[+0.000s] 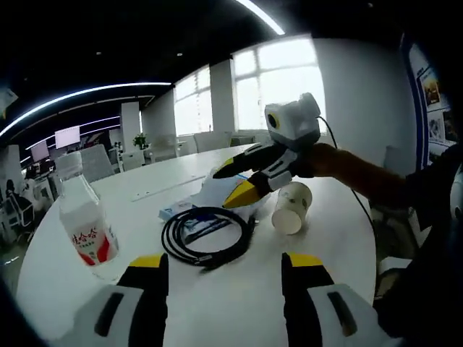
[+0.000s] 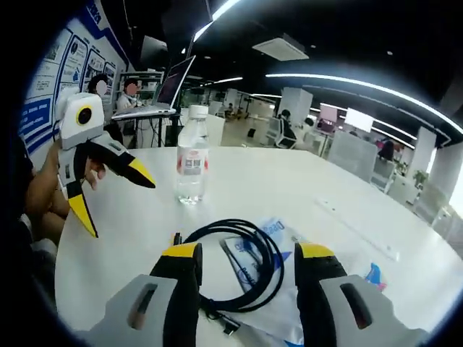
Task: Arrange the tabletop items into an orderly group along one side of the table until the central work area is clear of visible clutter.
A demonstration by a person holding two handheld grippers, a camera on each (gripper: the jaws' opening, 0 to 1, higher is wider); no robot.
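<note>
Closest thing in the left gripper view is the left gripper (image 1: 224, 278) itself, yellow-tipped jaws spread wide with nothing between them, hanging over the white table (image 1: 311, 289). Right past its tips, about 12 o'clock, sits the coiled black cable (image 1: 206, 237), lying partly on a clear plastic packet with blue print (image 1: 189, 217). In the right gripper view the right gripper (image 2: 249, 271) is also gaping and empty, hovering directly over that same cable (image 2: 242, 264) and packet (image 2: 278, 289).

Handling guess: the cable is light and floppy, so I'd pinch across the bundled strands on one side of the loop, otherwise it'll just unwind. The packet looks slick and thin and will probably slide, so I'd grab an edge.

Over at 10 o'clock from the left gripper stands a small plastic bottle with a red-and-white label (image 1: 85, 217), upright; it looks white, but I can't tell how full it is. At 1 o'clock a paper cup (image 1: 291, 207) lies tipped on its side, mouth toward us, looks empty. Crushable, so go gentle on the rim.

Farther off in the right gripper view, at 11 o'clock, a clear water bottle (image 2: 192, 155) stands upright, capped, with some water in it.
</note>
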